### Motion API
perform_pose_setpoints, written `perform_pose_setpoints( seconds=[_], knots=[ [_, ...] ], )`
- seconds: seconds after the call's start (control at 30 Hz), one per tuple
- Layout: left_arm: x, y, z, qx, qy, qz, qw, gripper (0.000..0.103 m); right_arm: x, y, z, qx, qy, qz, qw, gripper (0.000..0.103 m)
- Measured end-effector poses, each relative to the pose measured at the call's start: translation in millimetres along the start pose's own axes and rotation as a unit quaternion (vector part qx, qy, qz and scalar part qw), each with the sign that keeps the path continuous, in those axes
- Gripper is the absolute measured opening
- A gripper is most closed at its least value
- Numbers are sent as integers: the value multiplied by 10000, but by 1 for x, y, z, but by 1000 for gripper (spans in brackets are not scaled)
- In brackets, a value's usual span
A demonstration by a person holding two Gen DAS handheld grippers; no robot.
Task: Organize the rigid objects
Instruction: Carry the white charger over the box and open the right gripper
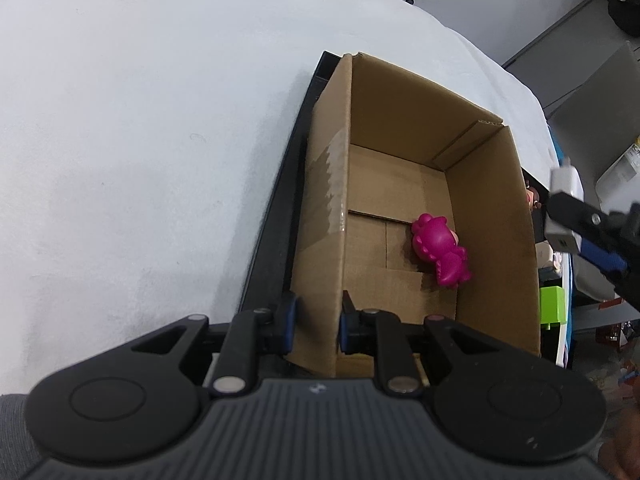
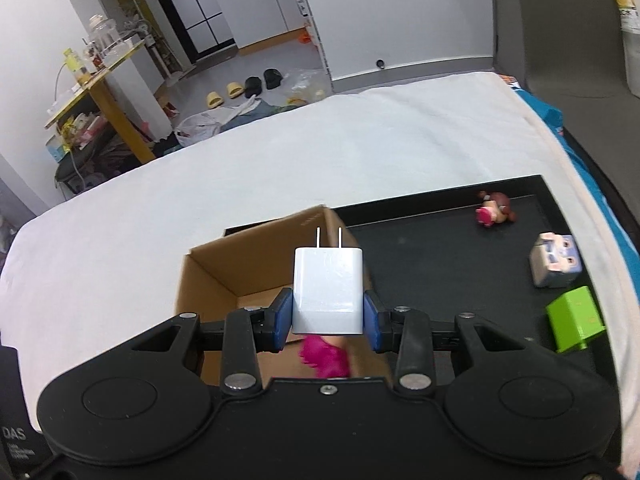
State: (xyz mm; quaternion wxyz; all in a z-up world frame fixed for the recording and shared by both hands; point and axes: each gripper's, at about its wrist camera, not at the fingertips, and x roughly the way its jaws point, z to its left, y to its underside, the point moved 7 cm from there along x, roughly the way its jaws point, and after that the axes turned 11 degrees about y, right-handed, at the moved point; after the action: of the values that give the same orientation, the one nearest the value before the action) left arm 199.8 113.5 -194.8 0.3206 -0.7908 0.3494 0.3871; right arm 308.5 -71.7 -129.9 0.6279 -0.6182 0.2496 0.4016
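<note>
An open cardboard box (image 1: 496, 216) stands on a black tray (image 1: 280, 216). A magenta toy figure (image 1: 440, 252) lies on the box floor; it also shows in the right wrist view (image 2: 324, 356). My left gripper (image 1: 316, 324) is shut on the box's near left wall. My right gripper (image 2: 327, 318) is shut on a white plug adapter (image 2: 328, 292), prongs pointing away, held above the box (image 2: 208, 276). The right gripper and adapter (image 1: 562, 212) show at the right edge of the left wrist view.
On the black tray (image 2: 432, 256) right of the box lie a small brown-and-pink figure (image 2: 494, 210), a pale cube toy (image 2: 554, 264) and a green block (image 2: 574, 318). The tray rests on a white cloth (image 2: 280, 160). Room clutter stands beyond.
</note>
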Motion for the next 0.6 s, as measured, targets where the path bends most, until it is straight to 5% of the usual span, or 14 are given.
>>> perform_pose_setpoints(
  seconds=[0.6],
  knots=[
    [4,-2,3,57,133,78,9999,19,28,10,47,161,-588,308,9977,37]
  ],
)
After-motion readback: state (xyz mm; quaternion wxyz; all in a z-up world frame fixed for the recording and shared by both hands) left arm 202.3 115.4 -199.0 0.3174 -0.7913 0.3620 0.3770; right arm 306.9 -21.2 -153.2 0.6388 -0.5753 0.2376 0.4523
